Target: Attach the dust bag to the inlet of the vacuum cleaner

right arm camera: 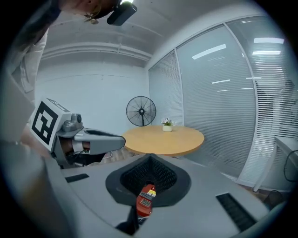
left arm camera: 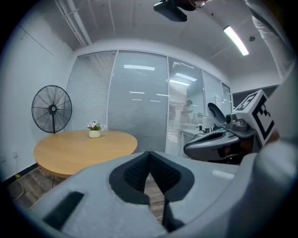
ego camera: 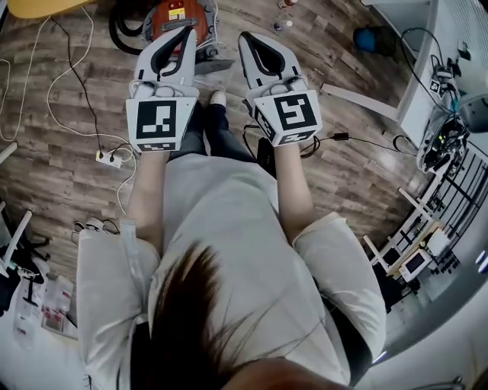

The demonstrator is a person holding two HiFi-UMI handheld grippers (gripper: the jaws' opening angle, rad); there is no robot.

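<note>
While their jaws are pressed together with nothing between them, the left gripper and the right gripper are held side by side in the air, above the vacuum cleaner. Seen from the head view, their tips point toward it. In the right gripper view its red body shows well below, through the opening behind the closed tips. The vacuum cleaner lies on the wood floor, with its black hose curled on the left of it. The person's shoe stands on the near side of the vacuum cleaner. A white power strip lies nearer still and to the left of it. Beyond the vacuum cleaner stands a round wooden table bearing a small flower pot. A standing fan is behind that.
</note>
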